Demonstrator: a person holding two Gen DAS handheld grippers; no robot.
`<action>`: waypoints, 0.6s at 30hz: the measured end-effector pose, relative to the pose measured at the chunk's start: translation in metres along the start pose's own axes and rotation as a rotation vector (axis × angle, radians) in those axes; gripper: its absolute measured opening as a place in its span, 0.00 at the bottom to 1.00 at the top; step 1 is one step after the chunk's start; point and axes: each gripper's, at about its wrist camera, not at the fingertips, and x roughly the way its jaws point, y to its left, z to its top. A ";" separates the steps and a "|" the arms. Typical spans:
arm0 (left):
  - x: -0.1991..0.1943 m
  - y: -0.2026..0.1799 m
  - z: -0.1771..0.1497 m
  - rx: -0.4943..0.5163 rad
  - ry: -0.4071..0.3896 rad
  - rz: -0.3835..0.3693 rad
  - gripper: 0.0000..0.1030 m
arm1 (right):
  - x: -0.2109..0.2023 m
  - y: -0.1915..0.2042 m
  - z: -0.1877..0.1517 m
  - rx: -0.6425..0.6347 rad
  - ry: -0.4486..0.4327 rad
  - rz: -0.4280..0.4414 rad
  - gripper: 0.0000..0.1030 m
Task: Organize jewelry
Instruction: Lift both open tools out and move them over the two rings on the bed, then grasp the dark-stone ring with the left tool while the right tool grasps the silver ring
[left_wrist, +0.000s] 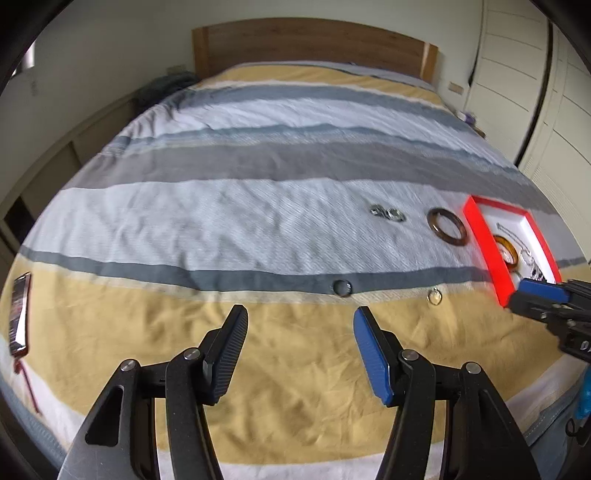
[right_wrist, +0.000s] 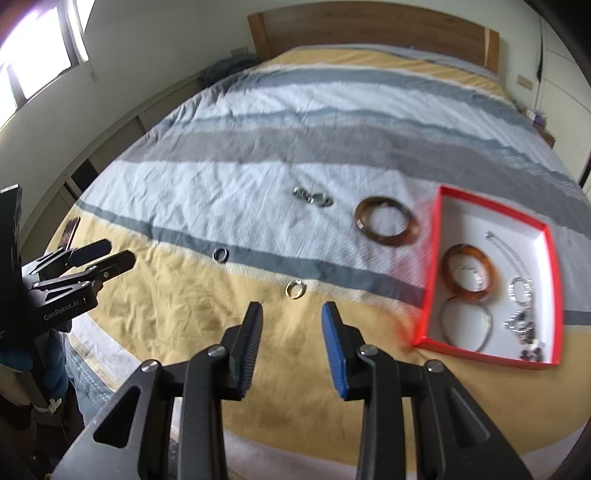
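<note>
The red tray (right_wrist: 439, 266) already holds bangles and chains. Outside it lie a tortoiseshell bangle (right_wrist: 386, 220), two rings (right_wrist: 295, 288) and a metal cluster (right_wrist: 313, 197). The left gripper (left_wrist: 300, 325) and right gripper (right_wrist: 291, 323) are both spread and empty.

On the striped bedspread (right_wrist: 258, 147) of the bed lies a shallow red-walled cardboard box (right_wrist: 432, 266), at the right. In it a tortoiseshell bangle (right_wrist: 452, 254) rests partly over a thin metal bracelet (right_wrist: 487, 321), with a silver chain (right_wrist: 506, 251) and a heap of small beaded pieces (right_wrist: 524, 325) to their right. Just left of the box, on the spread, lies a second brown tortoiseshell bangle (right_wrist: 386, 221); further left, a small cluster of metal jewelry (right_wrist: 313, 197). Nearer the foot of the bed lie a dark metal ring (right_wrist: 220, 254) and, right of it, a pale metal ring (right_wrist: 294, 288). A wooden headboard (right_wrist: 369, 33) stands behind the bed.
</note>
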 end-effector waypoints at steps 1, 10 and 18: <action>0.007 -0.002 0.001 0.005 0.010 -0.013 0.57 | 0.006 -0.001 0.000 -0.002 0.010 0.004 0.31; 0.068 -0.019 0.011 0.048 0.088 -0.073 0.56 | 0.058 -0.005 0.002 -0.034 0.082 0.055 0.31; 0.109 -0.021 0.015 0.068 0.152 -0.063 0.45 | 0.085 -0.010 0.003 -0.045 0.112 0.070 0.31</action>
